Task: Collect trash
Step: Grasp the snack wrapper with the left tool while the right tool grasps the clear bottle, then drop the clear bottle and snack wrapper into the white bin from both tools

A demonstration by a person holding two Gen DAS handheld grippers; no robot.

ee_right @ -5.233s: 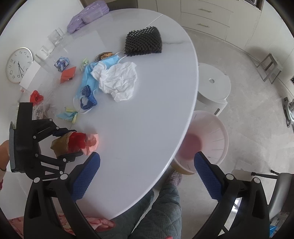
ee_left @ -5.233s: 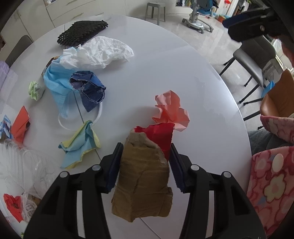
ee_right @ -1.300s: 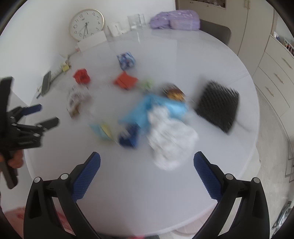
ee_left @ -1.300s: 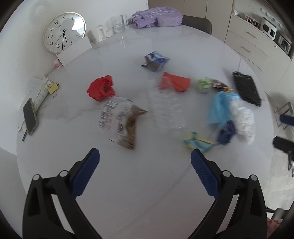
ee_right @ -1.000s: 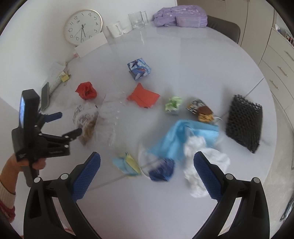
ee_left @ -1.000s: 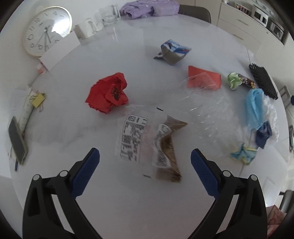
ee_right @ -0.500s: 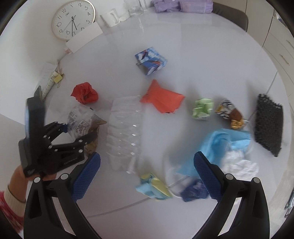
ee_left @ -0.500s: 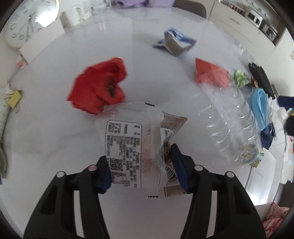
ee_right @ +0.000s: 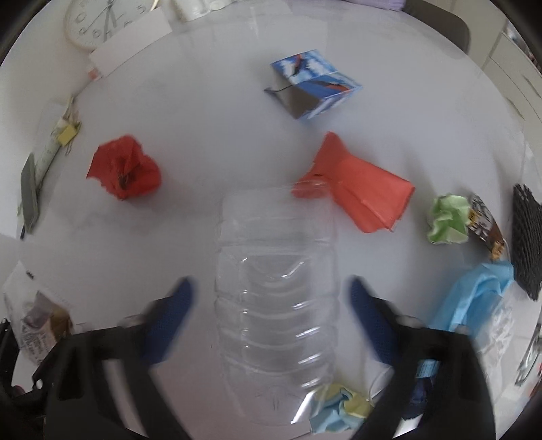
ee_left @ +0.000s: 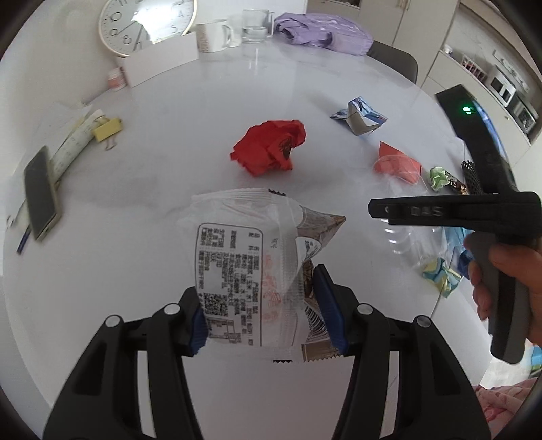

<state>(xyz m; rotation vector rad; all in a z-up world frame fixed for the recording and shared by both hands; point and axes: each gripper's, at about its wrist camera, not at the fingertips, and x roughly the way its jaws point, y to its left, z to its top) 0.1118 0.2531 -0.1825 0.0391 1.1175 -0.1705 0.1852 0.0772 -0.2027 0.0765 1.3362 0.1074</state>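
Note:
My left gripper (ee_left: 259, 304) is shut on a clear snack wrapper (ee_left: 250, 267) with printed text, held just above the white table (ee_left: 135, 237). My right gripper (ee_right: 271, 304) is open, its blurred fingers either side of a clear crushed plastic bottle (ee_right: 276, 304) lying on the table without touching it. The wrapper also shows in the right wrist view (ee_right: 40, 325) at the far left. A crumpled red paper (ee_left: 271, 149) lies beyond the wrapper.
More trash lies about: a blue-white carton (ee_right: 311, 84), an orange-red paper (ee_right: 362, 199), a green wad (ee_right: 447, 220), a blue mask (ee_right: 474, 301), a black mesh sleeve (ee_right: 528, 243), a yellow-blue wad (ee_right: 338, 413). A phone (ee_left: 40, 193), clock (ee_left: 145, 23) and mugs (ee_left: 216, 34) stand at the far side.
My left gripper has closed on the snack wrapper and lifted it slightly. My right gripper has dropped towards the clear bottle, and its fingers have narrowed around it.

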